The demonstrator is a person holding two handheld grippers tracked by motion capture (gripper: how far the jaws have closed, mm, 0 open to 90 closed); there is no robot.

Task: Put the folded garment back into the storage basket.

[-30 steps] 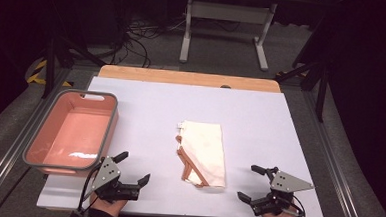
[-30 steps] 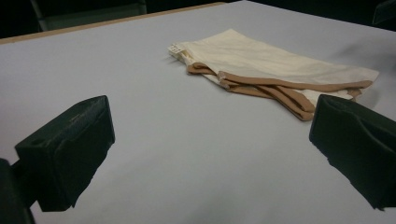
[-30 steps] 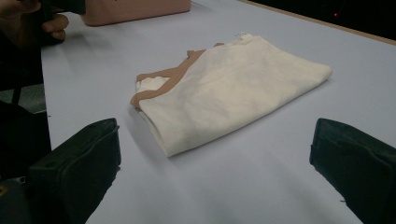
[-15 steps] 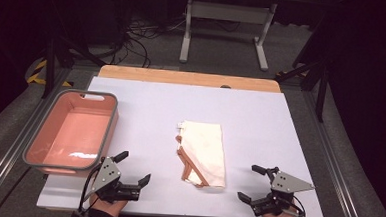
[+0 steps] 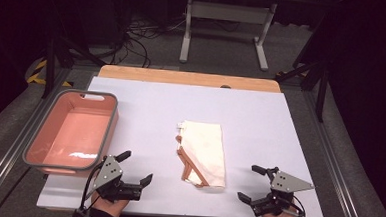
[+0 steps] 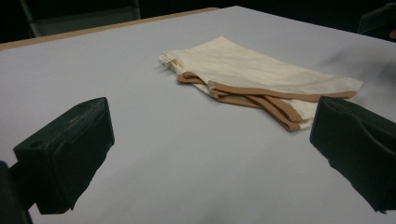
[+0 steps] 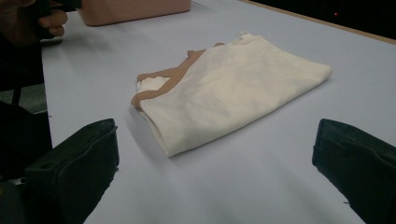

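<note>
Folded cream garment (image 5: pixel 203 151) with tan trim lay mid-surface (image 5: pixel 260 122), between both grippers. Left gripper (image 5: pixel 137 168) and right gripper (image 5: pixel 251 183) rested near the front edge, jaws spread wide, empty. Pink bin (image 5: pixel 70 132) sat at far left.

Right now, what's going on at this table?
A person holds a gripper in each hand at the near edge of the white table. The left gripper and right gripper are both open and hold nothing. Between them lies a folded cream cloth with tan straps, untouched. A pink tub sits at the table's left side, with nothing visible inside. No handling is under way.
</note>
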